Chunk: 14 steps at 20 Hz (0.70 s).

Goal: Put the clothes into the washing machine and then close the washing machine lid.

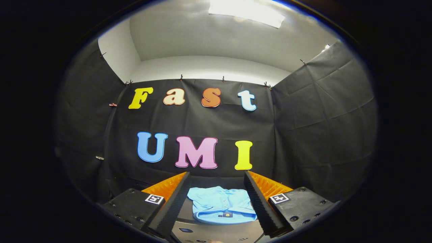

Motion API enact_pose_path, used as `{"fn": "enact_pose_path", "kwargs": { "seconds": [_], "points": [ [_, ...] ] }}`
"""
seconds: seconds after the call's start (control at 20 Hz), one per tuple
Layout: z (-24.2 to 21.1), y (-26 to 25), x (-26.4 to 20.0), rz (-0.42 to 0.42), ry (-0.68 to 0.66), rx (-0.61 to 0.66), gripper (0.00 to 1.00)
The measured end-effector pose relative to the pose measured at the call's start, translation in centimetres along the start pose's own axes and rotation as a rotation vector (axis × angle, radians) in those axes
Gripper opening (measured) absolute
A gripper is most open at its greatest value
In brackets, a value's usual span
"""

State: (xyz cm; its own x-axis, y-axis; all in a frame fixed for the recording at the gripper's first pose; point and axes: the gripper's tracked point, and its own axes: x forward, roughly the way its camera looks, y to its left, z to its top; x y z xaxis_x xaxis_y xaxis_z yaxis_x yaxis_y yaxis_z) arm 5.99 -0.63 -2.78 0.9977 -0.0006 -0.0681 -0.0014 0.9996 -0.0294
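1. One garment is in play: a light blue shirt (221,205), folded, lying on a grey surface (216,233) that I take to be the top of the washing machine, though too little of it shows to be sure
2. The hand-held gripper (217,197) has its fingers spread wide, one on each side of the shirt, and neither finger touches the cloth; the shirt sits between them and slightly beyond their tips
3. My reading is that the very first step is in hand: reaching for the clothes. Nothing is picked up yet, and I cannot tell where the machine's opening or its lid lies from here
4. The next move, as I judge it, calls for lowering the fingers onto the folded shirt and pinching a good bunch of fabric near the collar end, which faces the gripper; a shallow pinch might lift a single layer and let the fold fall open
5. Edges: the near rim of the grey surface runs just under the fingers, with small dark marks on it, perhaps controls, to be kept clear of
6. Open room is plentiful above and ahead; the black cloth wall (202,125) stands well beyond the shirt, and the side walls are well apart from the fingers
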Motion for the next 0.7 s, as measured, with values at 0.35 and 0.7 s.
{"fn": "enact_pose_path", "kwargs": {
  "seconds": [0.35,0.7],
  "points": [
    [-2.9,-0.2,6.3,0.015,0.1,-0.011,0.98],
    [-7.7,-1.8,13.8,-0.009,0.224,0.022,0.98]
  ]
}}
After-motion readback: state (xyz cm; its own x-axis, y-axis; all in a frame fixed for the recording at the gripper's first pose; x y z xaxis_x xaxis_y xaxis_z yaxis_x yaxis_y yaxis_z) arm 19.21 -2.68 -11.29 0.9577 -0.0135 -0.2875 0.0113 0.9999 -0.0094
